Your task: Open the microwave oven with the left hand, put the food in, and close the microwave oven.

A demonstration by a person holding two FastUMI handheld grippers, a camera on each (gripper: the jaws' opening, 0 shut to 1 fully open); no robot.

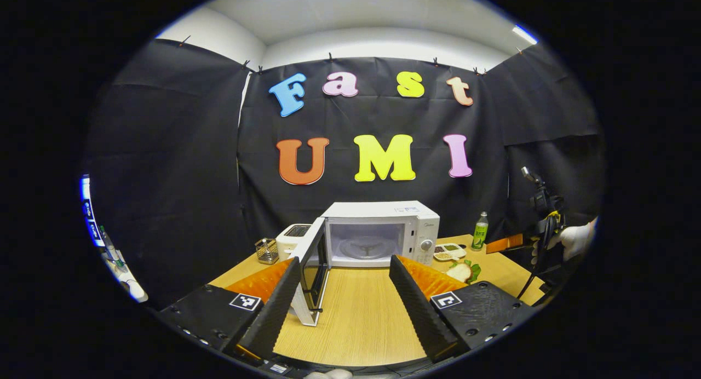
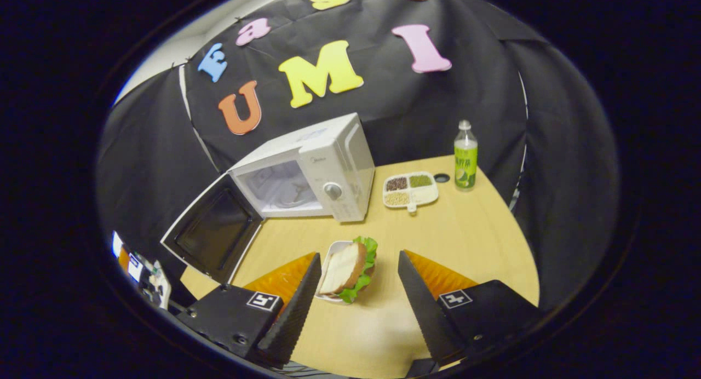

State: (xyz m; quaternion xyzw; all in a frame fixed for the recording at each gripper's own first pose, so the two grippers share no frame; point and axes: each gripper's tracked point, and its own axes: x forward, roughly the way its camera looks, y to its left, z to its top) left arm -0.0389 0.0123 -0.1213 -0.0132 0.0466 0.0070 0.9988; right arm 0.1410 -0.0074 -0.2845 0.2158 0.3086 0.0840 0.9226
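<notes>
- Microwave oven [image 1: 383,234] is standing on the desk [image 1: 356,313], door [image 1: 309,269] hanging open;
- left hand-held gripper [image 1: 342,297] is hovering with fingers spread, holding nothing.

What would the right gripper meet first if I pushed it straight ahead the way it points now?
Most likely the sandwich on its small white plate, lying on the table between the open right gripper fingers and slightly left of centre. Depth is hard to judge; past it stands the microwave.

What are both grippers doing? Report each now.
Left gripper: open, holding nothing.
Right gripper: open, the sandwich between its fingers, not gripped.
</notes>
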